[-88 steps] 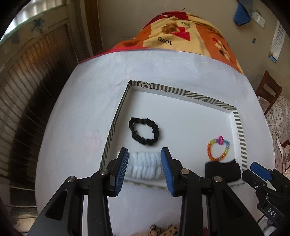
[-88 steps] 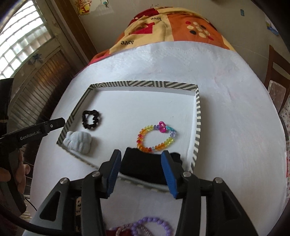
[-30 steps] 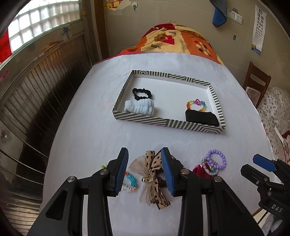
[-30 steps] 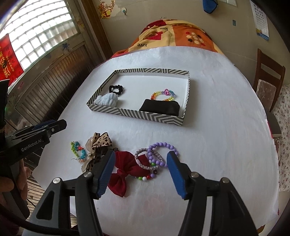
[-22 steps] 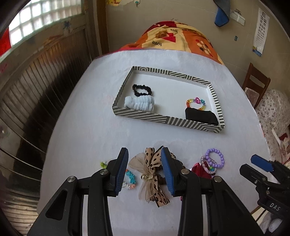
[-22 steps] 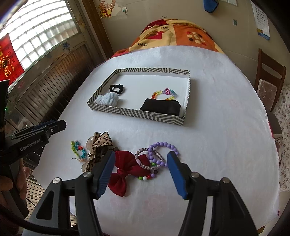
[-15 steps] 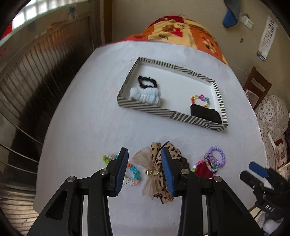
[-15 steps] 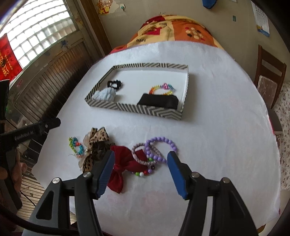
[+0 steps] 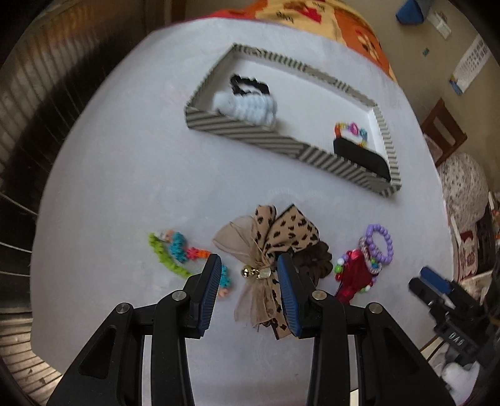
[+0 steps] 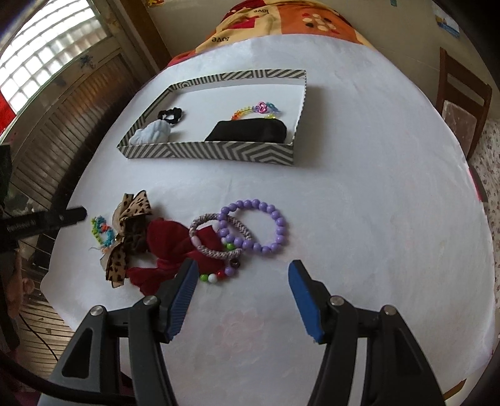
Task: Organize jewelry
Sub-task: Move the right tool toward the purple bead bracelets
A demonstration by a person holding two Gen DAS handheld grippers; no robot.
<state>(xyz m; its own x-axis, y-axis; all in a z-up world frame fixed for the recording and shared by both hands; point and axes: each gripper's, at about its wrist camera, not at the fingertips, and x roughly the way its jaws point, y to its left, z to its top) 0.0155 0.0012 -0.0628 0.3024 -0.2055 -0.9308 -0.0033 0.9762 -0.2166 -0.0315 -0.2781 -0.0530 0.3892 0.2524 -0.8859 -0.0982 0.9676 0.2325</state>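
Observation:
My left gripper [image 9: 249, 265] is open, its blue pads on either side of the knot of a leopard-print bow [image 9: 275, 237] without pressing on it. A multicoloured bracelet [image 9: 175, 250] lies left of the bow and a dark brown scrunchie [image 9: 315, 259] right of it. My right gripper [image 10: 243, 268] stands open just short of a purple bead bracelet [image 10: 253, 228], a grey braided hair tie [image 10: 215, 237] and a red bow [image 10: 175, 243]. The striped tray [image 10: 206, 151] beyond holds a white scrunchie [image 10: 151, 134], a black scrunchie [image 10: 172, 114], a rainbow bracelet [image 10: 259, 109] and a black pouch [image 10: 250, 131].
The white-covered table [image 10: 359, 193] ends close below both grippers. A wooden chair [image 10: 462, 103] stands at its right side and slatted wooden panels [image 10: 62, 118] run along its left. An orange patterned cloth [image 10: 281, 18] lies at the far end.
Both grippers have drawn back from the tray and come down toward the loose pieces near the table's front. The left one now tilts more steeply, with the leopard bow between its pads.

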